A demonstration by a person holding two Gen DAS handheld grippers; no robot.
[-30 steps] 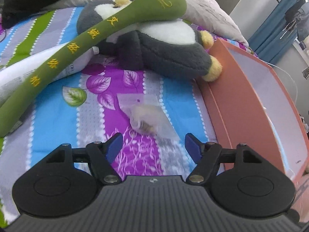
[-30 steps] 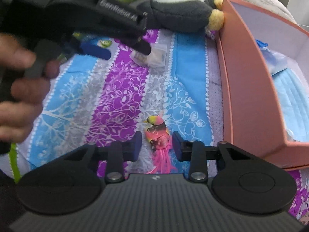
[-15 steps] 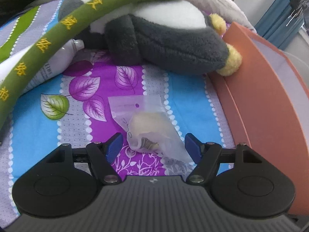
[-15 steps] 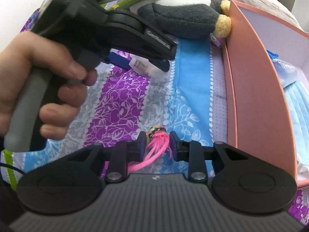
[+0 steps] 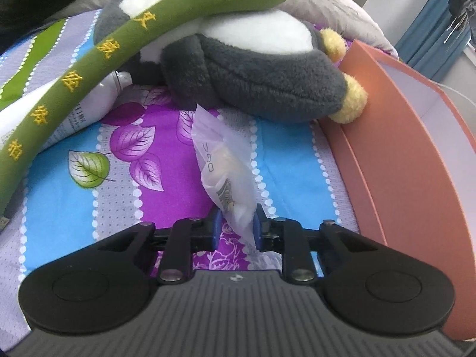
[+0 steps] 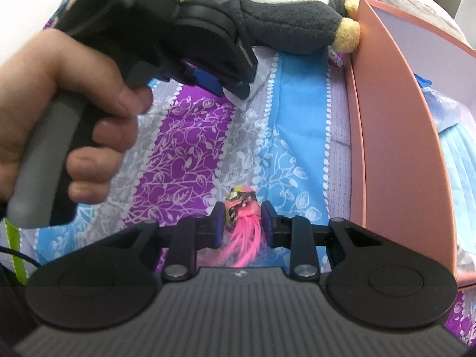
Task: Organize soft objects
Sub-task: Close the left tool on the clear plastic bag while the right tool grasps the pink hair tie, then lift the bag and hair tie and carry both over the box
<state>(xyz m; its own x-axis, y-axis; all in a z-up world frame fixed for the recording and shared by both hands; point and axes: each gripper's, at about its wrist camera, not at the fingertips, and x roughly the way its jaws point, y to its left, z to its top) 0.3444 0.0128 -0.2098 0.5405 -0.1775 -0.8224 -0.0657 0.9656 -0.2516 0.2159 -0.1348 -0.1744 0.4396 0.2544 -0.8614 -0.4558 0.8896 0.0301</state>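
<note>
Yellow embroidered Chinese characters run along the long green plush toy (image 5: 98, 59), too stylised and foreshortened to read with certainty. The white bottle (image 5: 86, 110) beneath it carries small grey print, unreadable. A few grey marks show on the clear plastic bag (image 5: 220, 160), also illegible.

Bright, even daylight, soft shadows; fisheye bending at edges, hand (image 6: 59, 113) blurred close up.

The right gripper (image 6: 239, 220) pinches a small pink feathered toy (image 6: 241, 208) over the purple-and-blue striped floral bedsheet (image 6: 184, 160). Upper left, a hand (image 6: 59, 113) holds the left gripper (image 6: 235, 89) — its jaws have just closed on a clear plastic bag (image 6: 253, 89). A salmon-pink box (image 6: 395, 136) stands right, beside a grey-and-white plush penguin (image 6: 291, 26).
</note>
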